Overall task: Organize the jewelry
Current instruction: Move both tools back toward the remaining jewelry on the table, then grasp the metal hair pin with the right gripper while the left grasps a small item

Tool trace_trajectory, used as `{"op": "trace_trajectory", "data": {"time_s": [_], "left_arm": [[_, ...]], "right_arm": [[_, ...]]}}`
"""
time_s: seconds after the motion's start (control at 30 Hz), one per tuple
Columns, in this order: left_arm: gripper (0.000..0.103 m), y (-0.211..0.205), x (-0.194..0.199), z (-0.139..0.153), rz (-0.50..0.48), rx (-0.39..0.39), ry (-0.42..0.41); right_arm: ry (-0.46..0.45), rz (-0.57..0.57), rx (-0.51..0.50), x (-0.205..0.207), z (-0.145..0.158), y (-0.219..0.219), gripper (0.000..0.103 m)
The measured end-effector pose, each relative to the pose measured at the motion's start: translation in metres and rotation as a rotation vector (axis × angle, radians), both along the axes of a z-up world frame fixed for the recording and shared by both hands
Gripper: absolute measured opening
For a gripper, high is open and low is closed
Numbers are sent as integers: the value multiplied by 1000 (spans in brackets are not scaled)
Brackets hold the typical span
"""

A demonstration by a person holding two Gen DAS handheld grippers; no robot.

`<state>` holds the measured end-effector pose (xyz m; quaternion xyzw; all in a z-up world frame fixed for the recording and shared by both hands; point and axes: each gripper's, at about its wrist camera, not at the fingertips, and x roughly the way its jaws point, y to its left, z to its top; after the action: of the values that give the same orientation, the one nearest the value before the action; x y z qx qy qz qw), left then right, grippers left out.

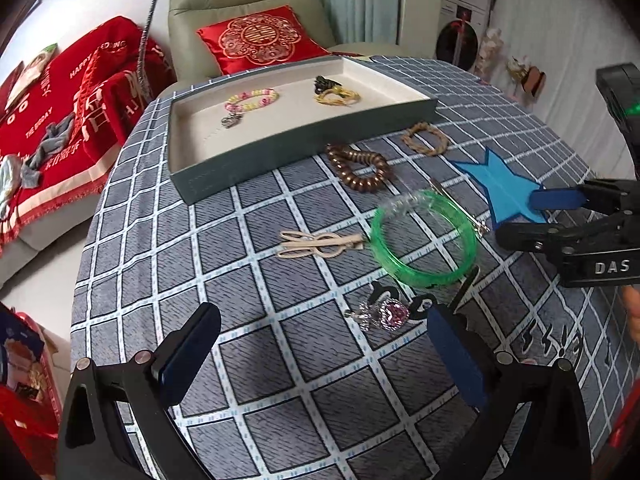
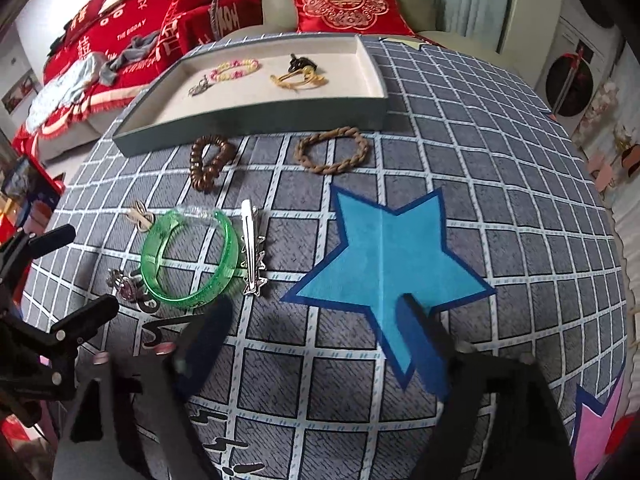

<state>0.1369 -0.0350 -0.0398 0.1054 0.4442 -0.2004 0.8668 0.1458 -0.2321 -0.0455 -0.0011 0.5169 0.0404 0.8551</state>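
A grey tray (image 1: pixel 280 152) (image 2: pixel 256 124) at the table's far side holds a pink bead bracelet (image 1: pixel 252 100) (image 2: pixel 236 69) and a yellow bracelet with a dark clip (image 1: pixel 336 94) (image 2: pixel 300 76). On the checked cloth lie a brown bead bracelet (image 1: pixel 360 168) (image 2: pixel 208 160), a braided tan bracelet (image 1: pixel 425 138) (image 2: pixel 332 150), a green bangle (image 1: pixel 424 240) (image 2: pixel 188 256), a silver hair clip (image 2: pixel 252 248), a beige clip (image 1: pixel 320 243) and a purple pendant (image 1: pixel 384 314) (image 2: pixel 126 282). My left gripper (image 1: pixel 324 356) is open, just before the pendant. My right gripper (image 2: pixel 316 332) (image 1: pixel 520 216) is open, right of the bangle.
A blue star patch (image 2: pixel 384 264) (image 1: pixel 500 184) lies on the cloth under my right gripper. A green armchair with a red cushion (image 1: pixel 256 40) stands behind the table. A sofa with red blankets (image 1: pixel 60 120) is at the left. The table edge curves away at the left.
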Motion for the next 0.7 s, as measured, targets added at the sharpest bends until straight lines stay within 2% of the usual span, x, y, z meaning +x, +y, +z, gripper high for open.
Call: {"op": "trace_trajectory", "data": {"time_s": [0.07, 0.17, 0.23, 0.43, 0.5, 0.63, 0.7], "left_arm": [[103, -2, 0, -2, -3, 6, 1], [103, -3, 2, -4, 2, 5, 4], [98, -5, 4, -6, 1, 10, 16], [93, -8, 6, -10, -5, 4, 31], [84, -10, 5, -9, -15, -5, 32], [79, -14, 4, -8, -32, -7, 33], [68, -17, 2, -7, -45, -8, 34]], "right_arm": [[6, 17, -9, 2, -4, 4, 72], [4, 49, -27, 5, -7, 14, 71], [3, 64, -41, 8, -9, 19, 69], [-8, 82, -49, 21, -10, 30, 60], [-10, 83, -46, 25, -10, 32, 56], [-12, 94, -45, 31, -9, 37, 50], [-11, 99, -45, 33, -9, 39, 45]]}}
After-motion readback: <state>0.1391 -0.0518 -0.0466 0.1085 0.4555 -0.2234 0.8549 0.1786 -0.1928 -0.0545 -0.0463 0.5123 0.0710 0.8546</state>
